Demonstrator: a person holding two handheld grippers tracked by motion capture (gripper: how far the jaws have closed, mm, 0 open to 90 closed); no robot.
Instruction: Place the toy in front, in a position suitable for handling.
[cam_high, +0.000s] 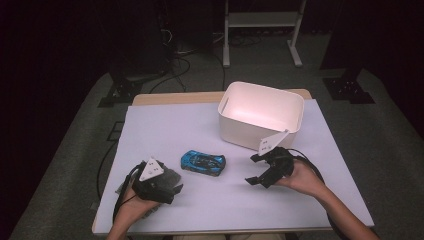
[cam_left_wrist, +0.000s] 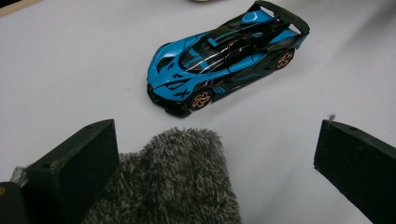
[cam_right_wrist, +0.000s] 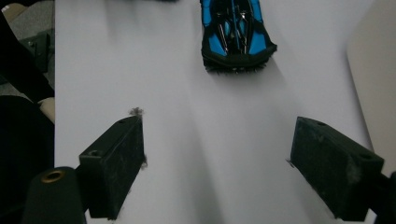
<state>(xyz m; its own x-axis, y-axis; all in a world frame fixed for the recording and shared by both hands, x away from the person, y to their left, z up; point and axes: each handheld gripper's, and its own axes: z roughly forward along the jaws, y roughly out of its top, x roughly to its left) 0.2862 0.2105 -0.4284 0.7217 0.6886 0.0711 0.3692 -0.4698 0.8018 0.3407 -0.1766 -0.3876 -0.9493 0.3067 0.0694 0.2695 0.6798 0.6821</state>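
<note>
White sheet on table (cam_high: 165, 125), dark room behind. Toy car (cam_high: 203, 162) sits btwn my grippers, just in front of bin (cam_high: 235, 130), untouched. Grey fuzzy cloth (cam_left_wrist: 173, 182) lies under my left gripper (cam_left_wrist: 215, 158), jaws apart; right gripper (cam_high: 257, 170) jaws apart too, empty. Nothing binned yet.

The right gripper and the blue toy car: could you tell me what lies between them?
Nothing: in the right gripper view, bare white tabletop runs from the open right gripper to the blue toy car.

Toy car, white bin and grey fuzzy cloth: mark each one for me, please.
Toy car (cam_left_wrist: 219, 60), left gripper view, on its blue roof.
White bin (cam_high: 250, 132), high view, on its near outer wall.
Grey fuzzy cloth (cam_left_wrist: 177, 182), left gripper view, on its rounded end between the open jaws.
</note>
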